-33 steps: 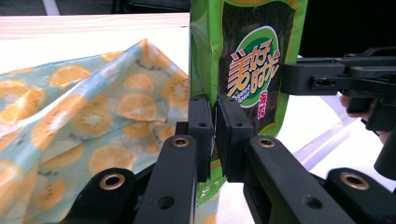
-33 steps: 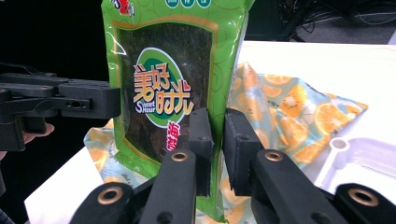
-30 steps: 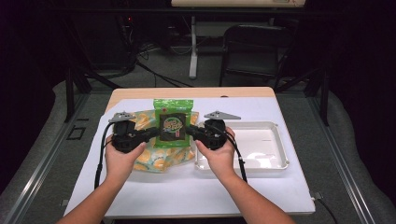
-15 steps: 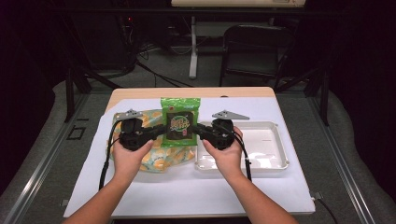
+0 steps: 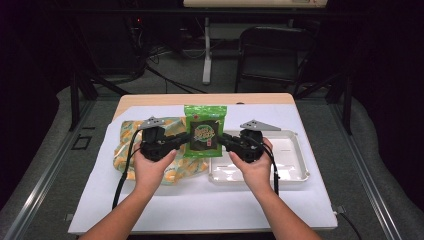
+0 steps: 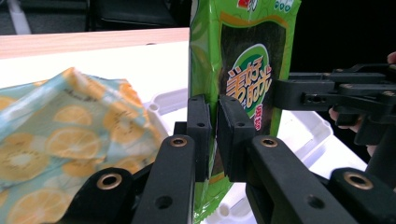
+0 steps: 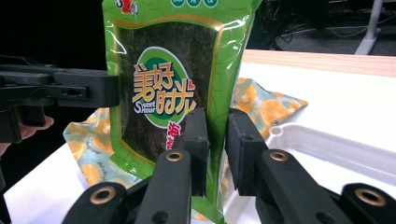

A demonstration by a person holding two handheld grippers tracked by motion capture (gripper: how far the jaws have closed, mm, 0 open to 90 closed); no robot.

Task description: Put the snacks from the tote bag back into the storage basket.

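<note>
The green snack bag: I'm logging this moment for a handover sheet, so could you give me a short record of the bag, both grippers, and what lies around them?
held item: green snack bag, upright, lifted between the two grippers
left gripper: jaws pinch the bag's left edge
right gripper: jaws pinch the bag's right edge
jaw motion: both pairs of jaws have just been opening slightly, with the bag between them
bag position: above the gap between cloth and tray
left of bag: citrus-print cloth, crumpled on the table
right of bag: white tray
surface: white table cover
</note>
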